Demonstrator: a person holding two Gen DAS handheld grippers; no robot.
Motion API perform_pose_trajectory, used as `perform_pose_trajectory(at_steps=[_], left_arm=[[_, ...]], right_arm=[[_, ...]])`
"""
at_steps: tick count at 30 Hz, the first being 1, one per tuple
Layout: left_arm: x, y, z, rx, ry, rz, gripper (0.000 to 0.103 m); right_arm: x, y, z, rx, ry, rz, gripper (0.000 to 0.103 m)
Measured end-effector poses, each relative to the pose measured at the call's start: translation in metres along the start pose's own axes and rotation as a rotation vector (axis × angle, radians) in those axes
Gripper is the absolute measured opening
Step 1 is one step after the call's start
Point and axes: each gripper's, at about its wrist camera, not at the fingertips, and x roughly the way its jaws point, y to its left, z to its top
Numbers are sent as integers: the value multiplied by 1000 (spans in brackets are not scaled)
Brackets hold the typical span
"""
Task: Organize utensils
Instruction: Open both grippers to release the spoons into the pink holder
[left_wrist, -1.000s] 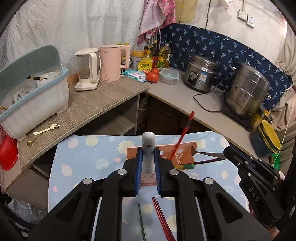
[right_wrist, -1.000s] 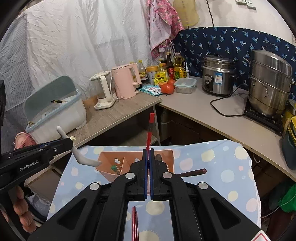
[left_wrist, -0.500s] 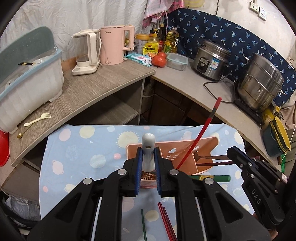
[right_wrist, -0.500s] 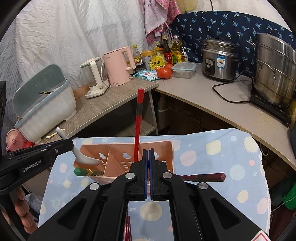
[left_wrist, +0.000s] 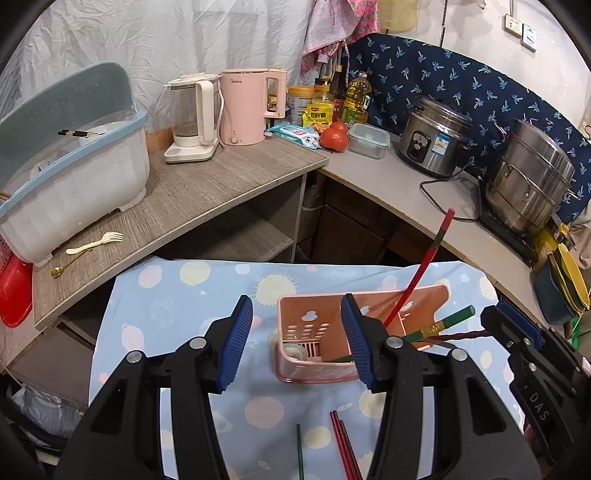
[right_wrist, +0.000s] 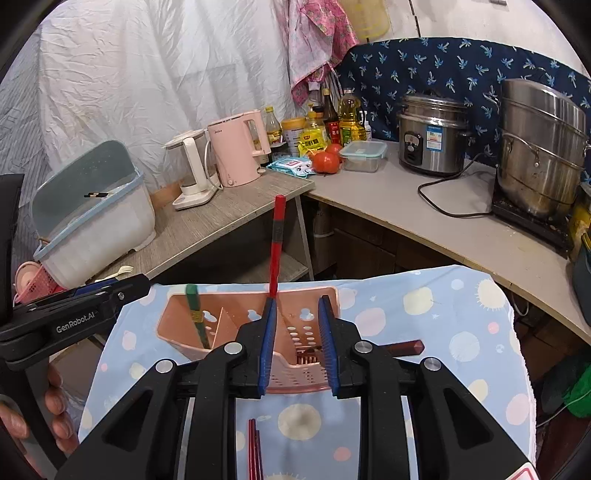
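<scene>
A pink utensil basket (left_wrist: 314, 325) (right_wrist: 221, 321) stands on the blue spotted cloth (left_wrist: 166, 306). A red chopstick (left_wrist: 424, 264) (right_wrist: 276, 243) leans upright in it, with a green chopstick (left_wrist: 447, 323) (right_wrist: 195, 314) and a white spoon (left_wrist: 295, 350) inside. My left gripper (left_wrist: 297, 339) is open and empty just before the basket. My right gripper (right_wrist: 297, 339) is open, its left finger beside the red chopstick. A pair of red chopsticks (left_wrist: 343, 443) (right_wrist: 254, 450) and a green chopstick (left_wrist: 299, 450) lie on the cloth.
A grey counter (left_wrist: 207, 195) behind holds a dish bin (left_wrist: 70, 177), kettles (left_wrist: 243, 107), a fork (left_wrist: 96, 242) and a gold spoon (left_wrist: 70, 262). A rice cooker (left_wrist: 436, 142) and a steamer pot (left_wrist: 528, 184) stand at the right. A dark utensil handle (right_wrist: 404, 347) sticks out of the basket.
My left gripper has opened and let the white spoon drop into the basket. My right gripper has opened and let go of the red chopstick, which now leans in the basket.
</scene>
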Motion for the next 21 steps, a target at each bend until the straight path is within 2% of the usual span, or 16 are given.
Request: perform_pose_trajectory(at_steps=[10,21], left_arm=[[-29,7,-29,-9,-5,10,47],[-55,9,-103,3,28,61,47]], right_arm=[[-39,5,-24,-15,-9,0,23],[-76,16,-105,-68,50,-28,23]])
